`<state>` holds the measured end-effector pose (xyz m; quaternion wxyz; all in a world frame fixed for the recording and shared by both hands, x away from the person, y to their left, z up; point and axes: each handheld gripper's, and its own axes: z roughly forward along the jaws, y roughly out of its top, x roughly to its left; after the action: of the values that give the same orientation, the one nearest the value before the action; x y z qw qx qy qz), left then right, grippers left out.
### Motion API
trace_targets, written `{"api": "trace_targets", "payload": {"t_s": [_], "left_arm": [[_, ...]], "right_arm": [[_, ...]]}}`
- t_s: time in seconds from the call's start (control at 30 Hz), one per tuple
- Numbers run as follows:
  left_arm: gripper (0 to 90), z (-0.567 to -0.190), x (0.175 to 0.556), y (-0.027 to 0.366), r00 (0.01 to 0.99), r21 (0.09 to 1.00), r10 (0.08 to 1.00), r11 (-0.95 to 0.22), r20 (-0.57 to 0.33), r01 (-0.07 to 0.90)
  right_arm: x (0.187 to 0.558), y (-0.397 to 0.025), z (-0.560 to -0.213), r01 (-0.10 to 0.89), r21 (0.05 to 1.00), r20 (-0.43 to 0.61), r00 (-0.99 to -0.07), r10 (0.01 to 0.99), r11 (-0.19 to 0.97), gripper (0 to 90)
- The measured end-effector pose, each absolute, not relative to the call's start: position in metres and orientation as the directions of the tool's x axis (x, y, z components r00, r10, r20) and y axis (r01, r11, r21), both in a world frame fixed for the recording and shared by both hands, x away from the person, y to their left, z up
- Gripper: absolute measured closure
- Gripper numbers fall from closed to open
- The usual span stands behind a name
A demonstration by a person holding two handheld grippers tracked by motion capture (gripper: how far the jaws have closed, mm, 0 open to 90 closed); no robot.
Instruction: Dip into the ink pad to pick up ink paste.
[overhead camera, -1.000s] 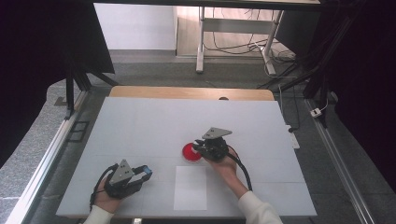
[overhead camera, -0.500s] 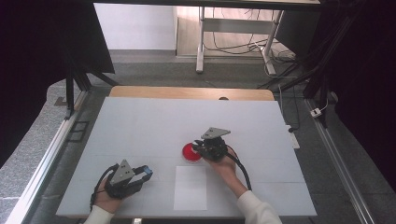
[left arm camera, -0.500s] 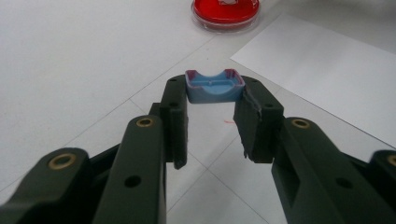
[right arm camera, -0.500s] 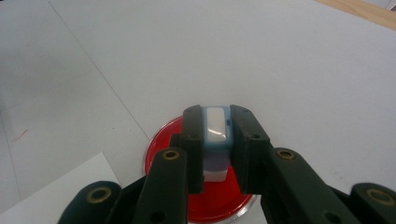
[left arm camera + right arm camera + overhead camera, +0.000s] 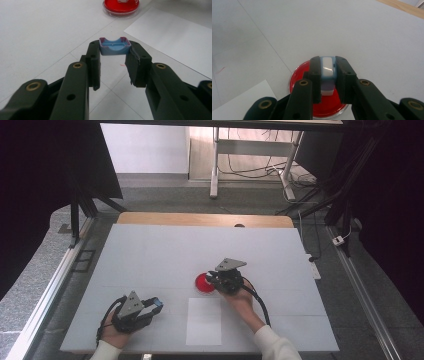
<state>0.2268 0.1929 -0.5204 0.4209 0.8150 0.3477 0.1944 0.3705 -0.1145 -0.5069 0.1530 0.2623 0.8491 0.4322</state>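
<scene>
Nothing moves since earlier: right gripper (image 5: 327,82) clamps a white-blue piece (image 5: 328,71) over the red dish (image 5: 298,80), left gripper (image 5: 114,60) pinches a blue cap (image 5: 114,46) near the worktop's (image 5: 160,255) front edge; lower straight down.

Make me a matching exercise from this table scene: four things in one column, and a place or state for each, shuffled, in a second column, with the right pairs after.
Things
1. red dish
2. white sheet
3. blue tray piece
4. white and blue block

Places or states
A. clamped in the left gripper
B. flat at the table's near edge
C. clamped in the right gripper, above the dish
D. on the table, under the right gripper

Pairs: 1-D, 2-B, 3-A, 4-C
</scene>
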Motion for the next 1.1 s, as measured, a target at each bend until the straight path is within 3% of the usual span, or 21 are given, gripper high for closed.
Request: {"api": "trace_targets", "payload": {"t_s": [0.4,1.1], "left_arm": [[65.5,-0.5203,0.2267,0.1928,0.683,0.821,0.730,-0.405,0.024,0.403],[65.5,-0.5202,0.2267,0.1902,0.686,0.819,0.727,-0.410,0.028,0.401]], "right_arm": [[0.3709,-0.1213,-0.5114,0.332,0.836,0.015,-0.809,0.587,0.437,75.4],[0.3704,-0.1172,-0.5096,0.308,0.821,-0.025,-0.822,0.568,0.481,75.6]]}}
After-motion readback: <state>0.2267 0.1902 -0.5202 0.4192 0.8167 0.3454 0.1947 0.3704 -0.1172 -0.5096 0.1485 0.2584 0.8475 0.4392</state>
